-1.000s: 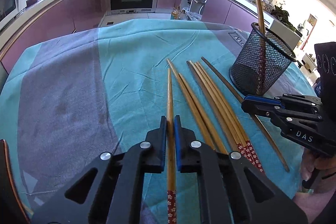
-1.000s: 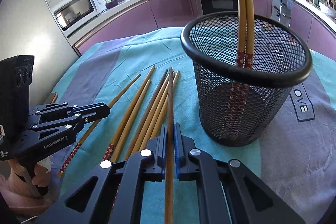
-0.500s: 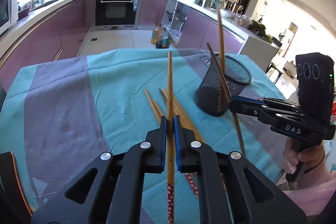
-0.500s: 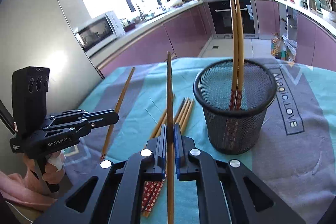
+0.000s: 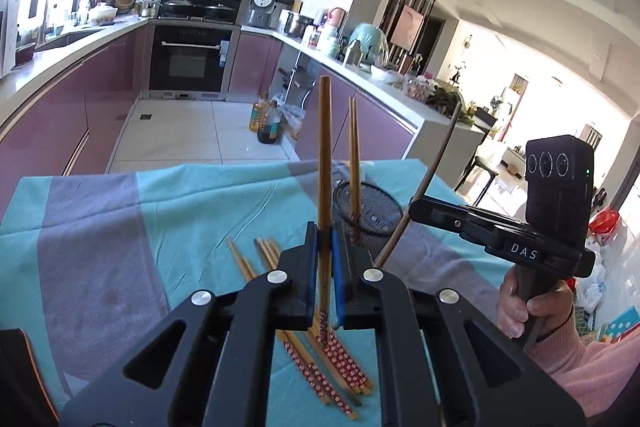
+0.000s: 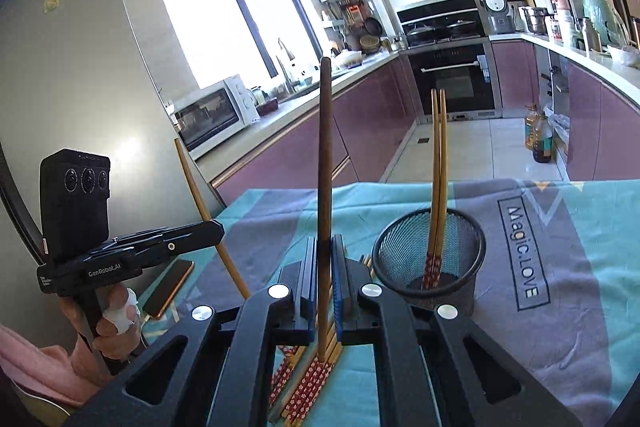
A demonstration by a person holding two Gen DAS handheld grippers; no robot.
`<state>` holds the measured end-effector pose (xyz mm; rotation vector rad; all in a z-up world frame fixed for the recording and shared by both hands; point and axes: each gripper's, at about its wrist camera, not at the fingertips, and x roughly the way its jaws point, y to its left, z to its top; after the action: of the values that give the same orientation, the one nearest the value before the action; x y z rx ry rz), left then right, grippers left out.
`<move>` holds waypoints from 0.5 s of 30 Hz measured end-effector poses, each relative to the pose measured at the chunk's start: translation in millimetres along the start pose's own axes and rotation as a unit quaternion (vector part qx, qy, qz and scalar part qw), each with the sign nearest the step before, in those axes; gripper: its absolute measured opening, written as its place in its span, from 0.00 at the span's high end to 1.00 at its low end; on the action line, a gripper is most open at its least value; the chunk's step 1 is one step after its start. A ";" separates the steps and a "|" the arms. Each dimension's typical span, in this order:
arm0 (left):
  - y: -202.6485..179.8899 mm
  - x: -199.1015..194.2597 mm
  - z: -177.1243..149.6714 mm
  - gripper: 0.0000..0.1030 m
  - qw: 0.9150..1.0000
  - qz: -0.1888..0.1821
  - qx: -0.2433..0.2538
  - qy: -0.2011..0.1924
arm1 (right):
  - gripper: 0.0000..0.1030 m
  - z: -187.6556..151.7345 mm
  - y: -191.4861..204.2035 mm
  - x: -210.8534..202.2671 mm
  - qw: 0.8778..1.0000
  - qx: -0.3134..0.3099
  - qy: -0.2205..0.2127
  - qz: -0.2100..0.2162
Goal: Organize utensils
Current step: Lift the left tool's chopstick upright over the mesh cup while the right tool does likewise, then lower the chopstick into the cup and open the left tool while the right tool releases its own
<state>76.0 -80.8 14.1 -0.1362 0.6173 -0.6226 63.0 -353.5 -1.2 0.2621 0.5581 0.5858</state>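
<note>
My left gripper [image 5: 324,241] is shut on a light bamboo chopstick [image 5: 324,163] with a red patterned end, held up off the cloth. My right gripper [image 6: 325,247] is shut on a dark brown chopstick [image 6: 325,147], also lifted and pointing upward. Each gripper shows in the other's view: the right gripper [image 5: 416,209] at the right, the left gripper [image 6: 218,227] at the left. A black mesh cup [image 6: 464,259] stands ahead and to the right of the right gripper, with two chopsticks [image 6: 438,163] upright in it. Several loose chopsticks [image 5: 308,359] lie on the cloth below both grippers.
A teal and grey tablecloth [image 6: 560,267] covers the table. A phone [image 6: 168,289] lies near the table's left edge, under the left gripper. A person's hands in pink sleeves [image 5: 580,355] hold the gripper handles. Purple kitchen cabinets and an oven stand beyond the table.
Both grippers have risen from the cloth, each carrying its chopstick up with it. The mesh cup and the loose chopsticks now sit lower and farther off in both views.
</note>
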 end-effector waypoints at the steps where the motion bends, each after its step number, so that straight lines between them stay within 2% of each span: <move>1: -2.0 -0.4 3.1 0.93 1.000 -0.002 0.001 -0.004 | 0.94 2.6 -0.2 -2.8 1.000 -0.002 -0.004 -0.001; 15: -42.9 -4.4 75.3 0.93 0.997 -0.024 0.021 -0.071 | 0.94 60.6 -5.3 -46.5 0.994 -0.050 -0.079 -0.049</move>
<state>95.1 -117.6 90.3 -0.1561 0.4641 -0.6664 67.4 -389.8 66.1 0.1840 0.3851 0.4904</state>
